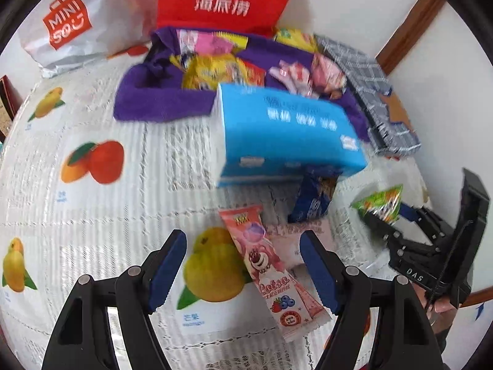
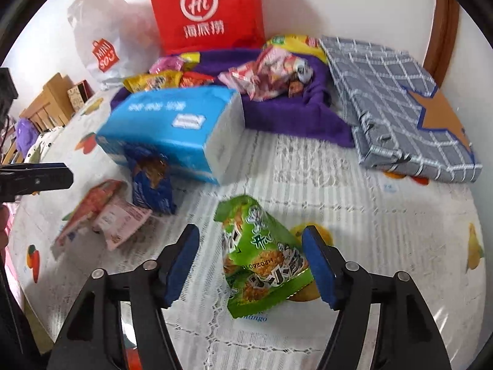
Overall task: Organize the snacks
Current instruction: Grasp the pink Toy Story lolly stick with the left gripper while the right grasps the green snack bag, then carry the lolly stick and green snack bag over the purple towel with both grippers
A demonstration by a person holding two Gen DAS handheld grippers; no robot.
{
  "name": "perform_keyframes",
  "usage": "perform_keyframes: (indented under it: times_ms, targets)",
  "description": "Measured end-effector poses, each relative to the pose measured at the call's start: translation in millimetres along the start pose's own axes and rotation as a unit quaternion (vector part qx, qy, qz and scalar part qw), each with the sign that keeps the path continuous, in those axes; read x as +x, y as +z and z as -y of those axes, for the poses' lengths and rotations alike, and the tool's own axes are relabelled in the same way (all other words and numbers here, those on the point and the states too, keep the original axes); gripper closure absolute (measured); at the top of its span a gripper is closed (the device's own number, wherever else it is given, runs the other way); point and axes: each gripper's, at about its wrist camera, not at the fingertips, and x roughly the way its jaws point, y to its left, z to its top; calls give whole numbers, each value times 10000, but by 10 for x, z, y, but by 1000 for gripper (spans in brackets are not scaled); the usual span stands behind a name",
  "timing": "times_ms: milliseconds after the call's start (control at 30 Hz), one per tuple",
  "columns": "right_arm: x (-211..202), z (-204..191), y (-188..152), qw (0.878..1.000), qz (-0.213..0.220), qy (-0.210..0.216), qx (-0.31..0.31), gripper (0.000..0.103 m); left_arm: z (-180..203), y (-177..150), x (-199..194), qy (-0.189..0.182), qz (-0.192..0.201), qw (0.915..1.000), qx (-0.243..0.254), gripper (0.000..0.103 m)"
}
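The green triangular foil snack packet [image 2: 262, 256] stands near the table's front edge, between the spread pads of the right gripper [image 2: 251, 265]; whether the right pad touches its corner cannot be told. The pink Lotso-printed snack wrapper [image 1: 271, 268] lies flat between the wide-open, empty jaws of the left gripper [image 1: 243, 271]. Behind both, a dark blue snack pouch [image 2: 152, 185] leans on the blue plastic-wrapped tissue pack [image 1: 286, 135]; further back, more snacks fill a purple cloth [image 1: 144, 98]. Risk: closing on the upright packet's sloped face could tip it or squirt it free.
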Motion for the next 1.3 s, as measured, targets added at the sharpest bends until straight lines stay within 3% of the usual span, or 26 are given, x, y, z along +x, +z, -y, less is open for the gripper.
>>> perform_keyframes:
  times_ms: [67,133,233,300,367,400,633,833,1167,1300]
  targets:
    - [2,-3,-32,9998,68,-177,-89,52,29,-28,117,0,-164,9999,-42,29]
    - [-30,44,-56,9999,87,-66,-17,53,50,-59,210,38,-290,9995,-89,31]
    - [-114,91,-102,9998,173,-51,65,55,84,-100,276,81,-302,9995,-86,42]
    - [-176,112,-130,9996,240,-64,114,57,117,-109,250,-27,-276,9996,27,70]
    - [-243,137,-138,9993,277,-26,240,57,118,-112,218,13,-279,9996,64,84]
    - [-271,146,-135,9991,290,-10,308,57,121,-116,194,85,-242,9996,135,85]
    - [-483,102,0,9964,483,97,686,58,58,-126,-30,139,-59,9996,225,86]
    - [-616,-16,176,9939,627,225,878,58,-46,-11,-261,-160,105,9992,350,86]
    - [-658,-182,590,9912,789,375,990,58,14,511,-590,-251,538,9959,688,86]
    - [-620,-183,815,9897,878,378,1065,58,-22,780,-589,-591,509,9948,656,86]
